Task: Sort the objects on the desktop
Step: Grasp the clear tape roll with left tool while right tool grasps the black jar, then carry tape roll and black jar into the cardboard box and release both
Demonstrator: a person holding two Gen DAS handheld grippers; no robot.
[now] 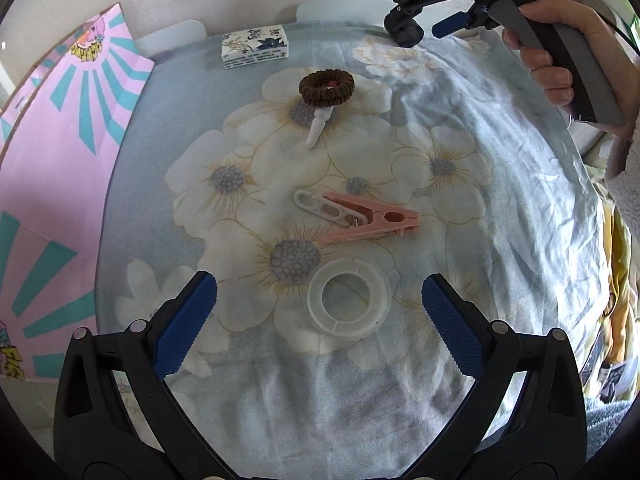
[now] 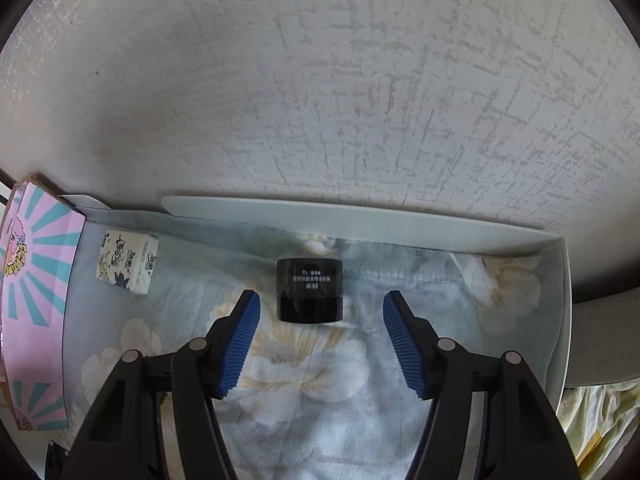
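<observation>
In the left wrist view my left gripper (image 1: 319,286) is open and empty, its jaws on either side of a clear tape roll (image 1: 349,299) lying on the floral cloth. Beyond it lie a pink clothespin (image 1: 376,222), a white clip (image 1: 322,208), a brown hair tie (image 1: 327,88) on a white peg (image 1: 318,128), and a blue-and-white box (image 1: 256,46). The right gripper (image 1: 416,30) is at the far right edge, held by a hand. In the right wrist view my right gripper (image 2: 322,306) is open, just short of a black jar (image 2: 310,290).
A pink and teal printed bag (image 1: 60,152) stands along the left side. A white tray wall (image 2: 360,220) runs along the back against the textured wall, with a side wall (image 2: 562,312) at right. The blue-and-white box also shows in the right wrist view (image 2: 127,266).
</observation>
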